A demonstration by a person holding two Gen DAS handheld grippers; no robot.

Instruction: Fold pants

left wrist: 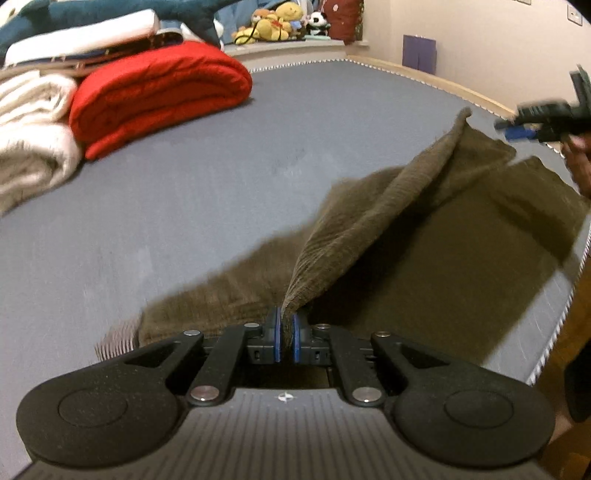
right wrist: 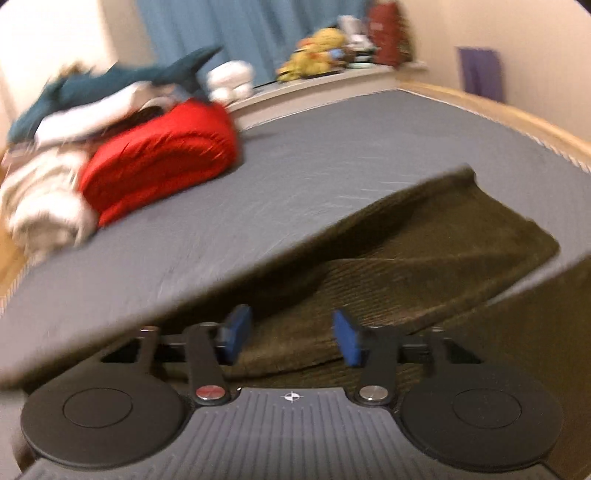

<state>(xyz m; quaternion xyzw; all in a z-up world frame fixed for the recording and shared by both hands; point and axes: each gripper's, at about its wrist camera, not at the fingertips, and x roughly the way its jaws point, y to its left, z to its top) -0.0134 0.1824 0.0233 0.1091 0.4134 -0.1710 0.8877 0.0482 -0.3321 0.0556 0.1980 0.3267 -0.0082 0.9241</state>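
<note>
Grey mattress (left wrist: 184, 192) has wide bare surface left and far of the pants (left wrist: 424, 258); its piped edge runs close along the right, with the wooden bed frame (right wrist: 517, 118) beyond. Olive corduroy pants lie near-right on the mattress, one part hanging over that right edge. Clutter sits far left: red folded blanket (left wrist: 159, 96), white blankets (left wrist: 33, 129), blue shark plush (right wrist: 122, 79), stuffed toys (left wrist: 273, 22) on the far ledge. Left gripper (left wrist: 286, 334) pads pressed together, pinching a raised ridge of pants fabric. Right gripper (right wrist: 291, 334) spread wide just above the pants, holding nothing; view is motion-blurred.
</note>
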